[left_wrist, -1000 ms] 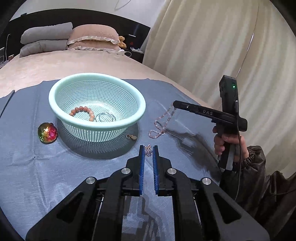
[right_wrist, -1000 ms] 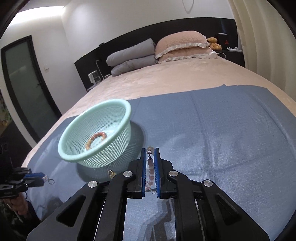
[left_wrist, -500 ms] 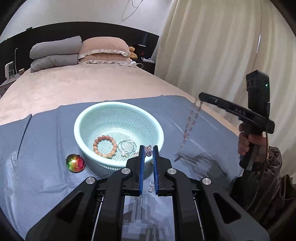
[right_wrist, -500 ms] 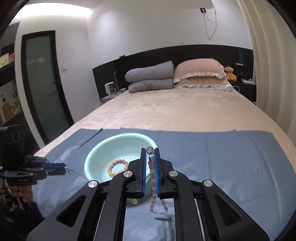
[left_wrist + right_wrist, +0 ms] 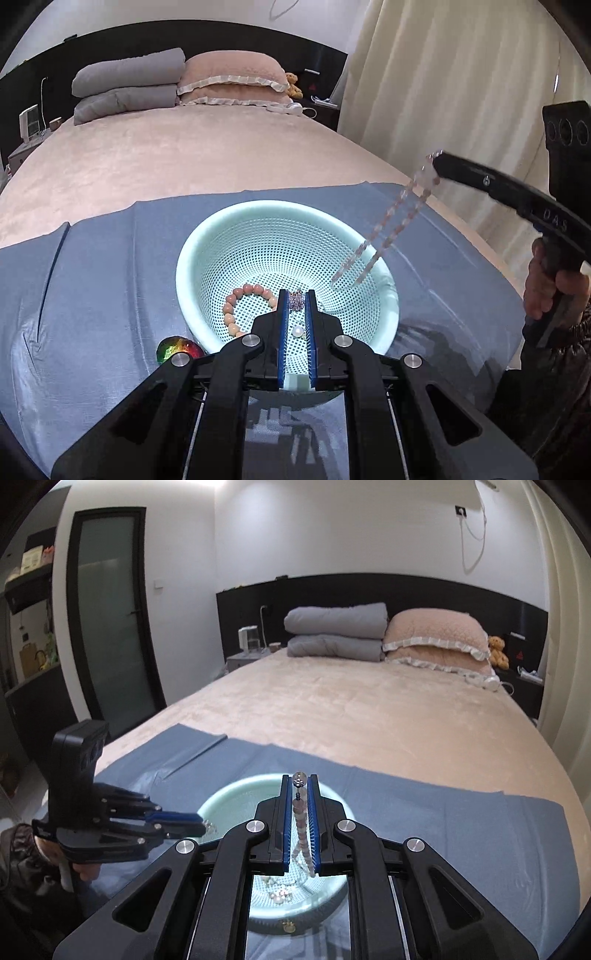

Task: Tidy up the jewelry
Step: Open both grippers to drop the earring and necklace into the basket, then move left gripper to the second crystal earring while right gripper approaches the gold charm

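A mint mesh basket (image 5: pixel 207 240) sits on a blue cloth (image 5: pixel 96 280). It holds a peach bead bracelet (image 5: pixel 236 306) and a pearl piece (image 5: pixel 297 331). My left gripper (image 5: pixel 295 299) is shut on a small sparkly crystal piece (image 5: pixel 296 300), held over the basket's near side. My right gripper (image 5: pixel 298 786) is shut on a pink bead necklace (image 5: pixel 301 823). The necklace (image 5: pixel 388 236) hangs in a loop over the basket's right rim. The basket also shows below the right gripper (image 5: pixel 229 794).
A rainbow glass ball (image 5: pixel 177 349) lies on the cloth left of the basket. A small gold charm (image 5: pixel 287 927) lies by the basket's near edge. Pillows (image 5: pixel 229 79) and folded grey bedding (image 5: pixel 125 86) lie at the bed's far end. Curtains (image 5: pixel 443 92) hang at the right.
Both grippers have risen from the cloth and moved over the basket. The necklace has been lifted off the cloth and hangs at the basket's rim. The crystal piece came up in the left gripper.
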`<state>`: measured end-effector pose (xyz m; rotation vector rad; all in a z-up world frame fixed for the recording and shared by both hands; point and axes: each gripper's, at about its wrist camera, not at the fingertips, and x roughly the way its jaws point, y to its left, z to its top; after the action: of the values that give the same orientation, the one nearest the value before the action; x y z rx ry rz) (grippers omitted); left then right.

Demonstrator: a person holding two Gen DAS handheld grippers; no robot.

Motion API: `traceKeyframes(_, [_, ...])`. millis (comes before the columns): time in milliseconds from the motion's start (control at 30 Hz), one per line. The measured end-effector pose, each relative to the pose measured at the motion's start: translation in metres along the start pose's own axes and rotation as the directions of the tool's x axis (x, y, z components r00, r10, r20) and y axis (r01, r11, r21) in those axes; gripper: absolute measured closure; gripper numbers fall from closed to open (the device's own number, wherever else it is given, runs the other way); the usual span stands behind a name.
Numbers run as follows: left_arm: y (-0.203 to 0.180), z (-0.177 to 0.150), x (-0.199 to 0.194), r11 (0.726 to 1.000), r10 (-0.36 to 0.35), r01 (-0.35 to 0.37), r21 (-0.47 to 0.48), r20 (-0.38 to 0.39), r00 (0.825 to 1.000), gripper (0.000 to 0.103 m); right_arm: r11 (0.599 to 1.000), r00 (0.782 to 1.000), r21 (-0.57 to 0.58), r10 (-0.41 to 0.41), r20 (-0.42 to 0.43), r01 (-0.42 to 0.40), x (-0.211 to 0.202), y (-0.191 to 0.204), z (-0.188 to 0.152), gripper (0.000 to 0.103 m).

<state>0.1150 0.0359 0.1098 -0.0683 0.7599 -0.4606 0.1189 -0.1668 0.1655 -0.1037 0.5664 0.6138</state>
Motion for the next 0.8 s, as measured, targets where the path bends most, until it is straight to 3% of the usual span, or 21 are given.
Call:
traceKeyframes(167, [0.008,-0.009,0.02,0.999,-0.012,0.01,-0.042,-0.052,0.999,0.094,0.999,0.992,0.044,0.006,-0.126,-0.001,0.045,-0.002,-0.043,0.095])
traceKeyframes(300, [0.006,-0.016,0.03,1.0,0.012,-0.014,-0.023,-0.086,0.996,0.094,0.996,0.988,0.081,-0.013,-0.154,0.026,0.055,-0.009,-0.055,0.095])
traceKeyframes(433, [0.004,-0.02,0.031,1.0,0.023,-0.024,-0.004,-0.095,0.995,0.091,0.992,0.982,0.08,-0.084,-0.171,0.099,0.054,-0.015,-0.054,0.093])
traceKeyframes(500, [0.005,-0.02,0.03,1.0,0.023,-0.025,-0.018,-0.093,0.995,0.074,0.989,0.983,0.101,-0.09,-0.159,0.107,0.047,-0.021,-0.053,0.093])
traceKeyframes(567, [0.004,-0.02,0.024,0.999,0.022,-0.024,-0.026,-0.071,0.997,0.067,0.987,0.983,0.117,-0.093,-0.156,0.111,0.041,-0.025,-0.052,0.089])
traceKeyframes(633, [0.0,-0.021,0.016,0.999,0.027,-0.028,-0.021,-0.052,0.998,0.058,0.986,0.986,0.121,-0.098,-0.135,0.115,0.032,-0.029,-0.053,0.067])
traceKeyframes(800, [-0.011,-0.025,-0.008,1.0,0.011,-0.011,-0.004,-0.022,1.0,0.042,0.976,0.984,0.144,-0.153,-0.088,0.165,0.006,-0.038,-0.063,0.052])
